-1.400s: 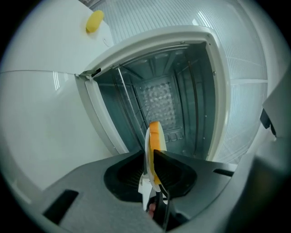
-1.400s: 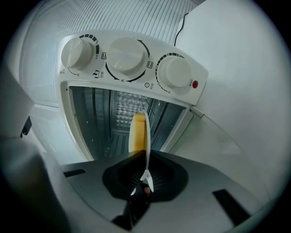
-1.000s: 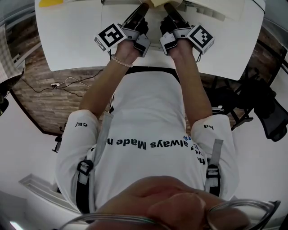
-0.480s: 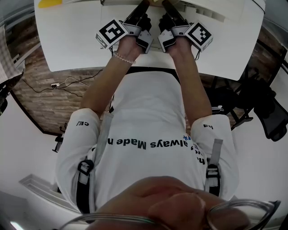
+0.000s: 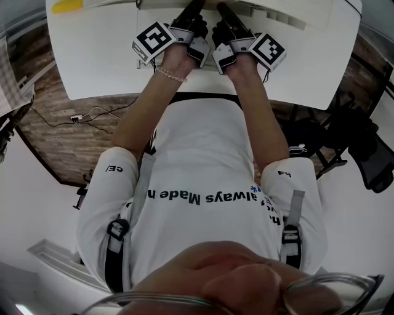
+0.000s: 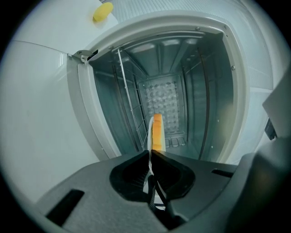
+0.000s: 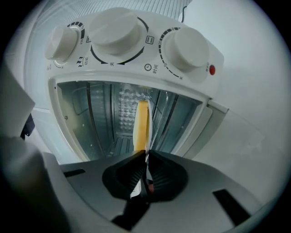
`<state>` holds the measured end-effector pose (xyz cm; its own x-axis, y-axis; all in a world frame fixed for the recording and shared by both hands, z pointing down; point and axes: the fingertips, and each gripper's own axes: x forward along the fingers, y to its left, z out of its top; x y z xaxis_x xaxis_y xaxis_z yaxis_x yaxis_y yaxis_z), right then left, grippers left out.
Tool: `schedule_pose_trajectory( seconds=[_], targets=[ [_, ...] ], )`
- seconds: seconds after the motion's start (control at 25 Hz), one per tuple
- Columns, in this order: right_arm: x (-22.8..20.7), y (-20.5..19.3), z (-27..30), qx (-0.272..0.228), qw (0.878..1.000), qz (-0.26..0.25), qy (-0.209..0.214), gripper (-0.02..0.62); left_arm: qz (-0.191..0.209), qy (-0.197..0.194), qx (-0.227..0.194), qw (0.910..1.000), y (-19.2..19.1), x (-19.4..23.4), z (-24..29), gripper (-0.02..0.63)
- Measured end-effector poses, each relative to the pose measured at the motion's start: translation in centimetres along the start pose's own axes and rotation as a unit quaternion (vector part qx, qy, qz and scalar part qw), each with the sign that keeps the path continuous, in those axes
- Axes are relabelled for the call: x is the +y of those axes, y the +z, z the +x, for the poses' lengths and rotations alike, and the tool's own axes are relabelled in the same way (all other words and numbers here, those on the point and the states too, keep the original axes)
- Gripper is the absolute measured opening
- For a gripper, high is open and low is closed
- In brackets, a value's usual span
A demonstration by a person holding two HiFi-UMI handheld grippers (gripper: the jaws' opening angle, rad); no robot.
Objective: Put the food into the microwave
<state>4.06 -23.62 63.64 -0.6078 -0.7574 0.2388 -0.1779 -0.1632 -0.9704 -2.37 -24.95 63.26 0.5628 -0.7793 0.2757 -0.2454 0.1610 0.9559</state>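
The microwave [image 6: 200, 91] stands open, with a wire rack inside its metal cavity. Its door [image 6: 41, 113] is folded down towards me. Orange-yellow food [image 6: 157, 132] lies on a thin white plate [image 6: 149, 129] that I see edge-on at the cavity mouth. My left gripper [image 6: 150, 152] is shut on one rim of that plate. My right gripper [image 7: 147, 154] is shut on the opposite rim, with the food [image 7: 142, 123] just beyond its jaws. In the head view both grippers, left [image 5: 194, 7] and right [image 5: 223, 7], reach side by side past the frame's top edge.
Three white knobs [image 7: 113, 32] sit on the microwave's control panel beside the cavity. A small yellow object [image 5: 66, 6] lies at the far left of the white table [image 5: 98, 55]. A dark chair [image 5: 369, 147] stands at the right, and cables [image 5: 80, 114] lie on the floor.
Both grippers have moved forward together, away from me, carrying the plate closer to the open microwave. Their fingertips now leave the top of the head view.
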Motion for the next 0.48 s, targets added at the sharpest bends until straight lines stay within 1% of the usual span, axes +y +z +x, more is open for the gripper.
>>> schedule_pose_trajectory(
  seconds=[0.24, 0.32, 0.4, 0.48],
  targets=[
    [0.3, 1.1, 1.2, -0.009, 1.0, 0.001, -0.002, 0.026, -0.001, -0.002, 0.003, 1.0, 0.7, -0.2, 0.8, 0.021],
    [0.5, 1.3, 1.5, -0.012, 1.0, 0.006, 0.004, 0.026, 0.002, -0.006, 0.001, 1.0, 0.9, -0.5, 0.7, 0.021],
    [0.7, 1.4, 1.7, -0.009, 1.0, 0.009, 0.011, 0.028, 0.004, -0.012, 0.001, 0.9999, 1.0, -0.8, 0.4, 0.021],
    [0.7, 1.1, 1.4, 0.0, 1.0, 0.002, 0.008, 0.028, 0.008, -0.013, 0.0, 0.9999, 0.9, -0.9, -0.1, 0.021]
  ],
)
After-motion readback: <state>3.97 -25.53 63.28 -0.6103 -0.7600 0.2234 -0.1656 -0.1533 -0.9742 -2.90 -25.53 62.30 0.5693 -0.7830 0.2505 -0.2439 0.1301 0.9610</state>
